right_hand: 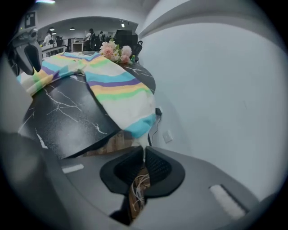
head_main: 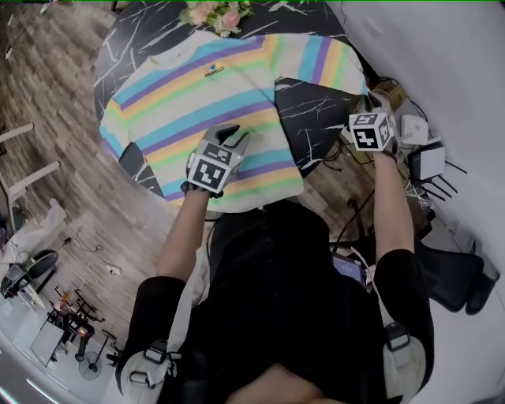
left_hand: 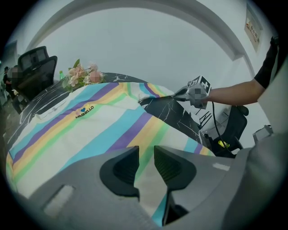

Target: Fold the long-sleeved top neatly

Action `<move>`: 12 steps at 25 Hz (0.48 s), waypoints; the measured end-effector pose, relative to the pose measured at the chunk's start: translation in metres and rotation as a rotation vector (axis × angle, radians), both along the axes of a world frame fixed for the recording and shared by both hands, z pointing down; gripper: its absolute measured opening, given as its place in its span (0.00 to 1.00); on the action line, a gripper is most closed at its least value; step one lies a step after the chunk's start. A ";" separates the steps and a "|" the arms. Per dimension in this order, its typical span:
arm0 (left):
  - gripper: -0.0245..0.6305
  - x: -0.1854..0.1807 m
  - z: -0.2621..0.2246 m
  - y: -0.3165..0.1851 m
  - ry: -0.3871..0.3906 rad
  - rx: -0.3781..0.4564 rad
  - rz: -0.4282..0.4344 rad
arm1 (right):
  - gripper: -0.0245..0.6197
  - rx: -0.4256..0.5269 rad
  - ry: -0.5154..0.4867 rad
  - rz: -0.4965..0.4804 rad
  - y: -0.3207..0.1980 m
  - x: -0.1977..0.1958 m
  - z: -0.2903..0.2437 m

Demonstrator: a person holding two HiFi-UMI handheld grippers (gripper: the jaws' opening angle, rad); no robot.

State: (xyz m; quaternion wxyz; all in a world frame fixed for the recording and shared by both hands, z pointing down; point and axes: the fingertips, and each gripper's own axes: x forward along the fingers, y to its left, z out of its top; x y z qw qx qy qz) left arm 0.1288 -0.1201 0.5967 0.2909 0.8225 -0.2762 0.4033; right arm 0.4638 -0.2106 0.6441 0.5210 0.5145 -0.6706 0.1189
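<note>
A long-sleeved top (head_main: 205, 102) in pastel stripes lies spread front up on the dark marble table (head_main: 316, 118). My left gripper (head_main: 234, 136) hovers over its lower body, near the hem. Its jaws (left_hand: 146, 155) stand a little apart, and striped fabric (left_hand: 90, 130) shows through the gap. One sleeve (right_hand: 117, 90) runs to the table's right edge, and its cyan end (right_hand: 139, 126) droops over the rim. There my right gripper (head_main: 368, 101) is shut on the sleeve's white cuff, a thin strip of which enters its closed jaws (right_hand: 144, 157). In the left gripper view, the right gripper (left_hand: 173, 95) is at that sleeve's tip.
A bunch of pink flowers (head_main: 215, 14) stands at the table's far edge, just past the collar. White devices and cables (head_main: 426, 158) lie on the floor to the right, close under the wall. An office chair (left_hand: 36, 63) stands beyond the table. Wood floor lies to the left.
</note>
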 end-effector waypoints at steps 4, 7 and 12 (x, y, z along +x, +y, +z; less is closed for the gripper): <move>0.21 -0.006 -0.005 -0.003 0.025 0.018 -0.017 | 0.07 0.136 0.139 -0.020 -0.017 0.007 -0.043; 0.21 -0.016 -0.010 -0.004 0.038 0.029 -0.028 | 0.07 0.276 0.224 -0.058 -0.036 -0.006 -0.087; 0.21 -0.047 -0.020 0.002 0.048 0.038 -0.059 | 0.07 0.454 0.268 -0.153 -0.058 -0.067 -0.150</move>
